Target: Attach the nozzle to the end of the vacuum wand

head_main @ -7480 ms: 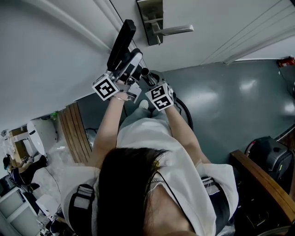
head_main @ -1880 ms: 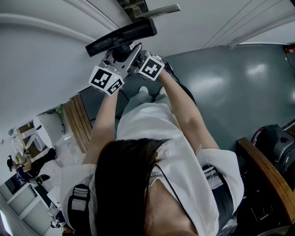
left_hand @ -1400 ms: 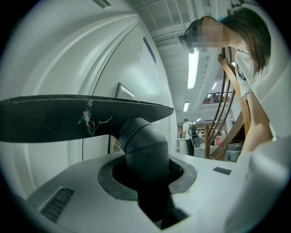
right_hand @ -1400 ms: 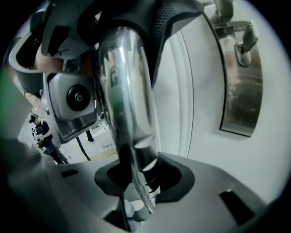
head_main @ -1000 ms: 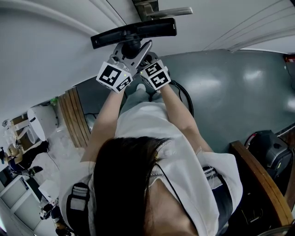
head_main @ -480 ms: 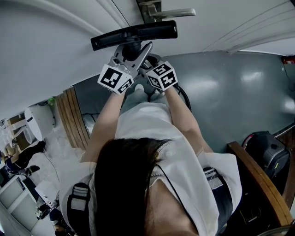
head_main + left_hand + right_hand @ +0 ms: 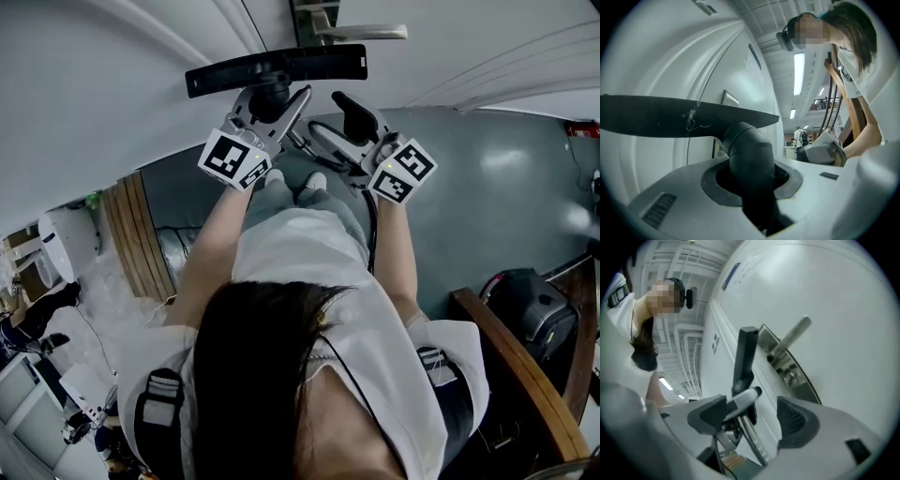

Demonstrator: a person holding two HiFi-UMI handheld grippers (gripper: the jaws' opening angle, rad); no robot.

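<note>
The black flat nozzle (image 7: 272, 67) lies crosswise in front of the white door; in the left gripper view it is the long dark bar (image 7: 670, 117). Its round black neck (image 7: 750, 159) runs down between the jaws of my left gripper (image 7: 269, 101) (image 7: 750, 192), which is shut on it. My right gripper (image 7: 336, 127) (image 7: 752, 416) hangs to the right of the neck, apart from it. Its jaws have just been opening and nothing is between them. The nozzle (image 7: 745, 357) shows upright beyond them. The wand below the neck is hidden by the grippers.
A metal door handle (image 7: 361, 33) (image 7: 790, 341) sticks out just above the nozzle. A wooden chair frame (image 7: 511, 375) and a black bag-like object (image 7: 525, 305) stand at the right. Wooden slats (image 7: 127, 244) lean at the left. A dark cable (image 7: 372, 225) hangs by my right arm.
My right gripper has opened and swung up and to the right, away from the nozzle's neck. The left gripper and the nozzle have stayed in place.
</note>
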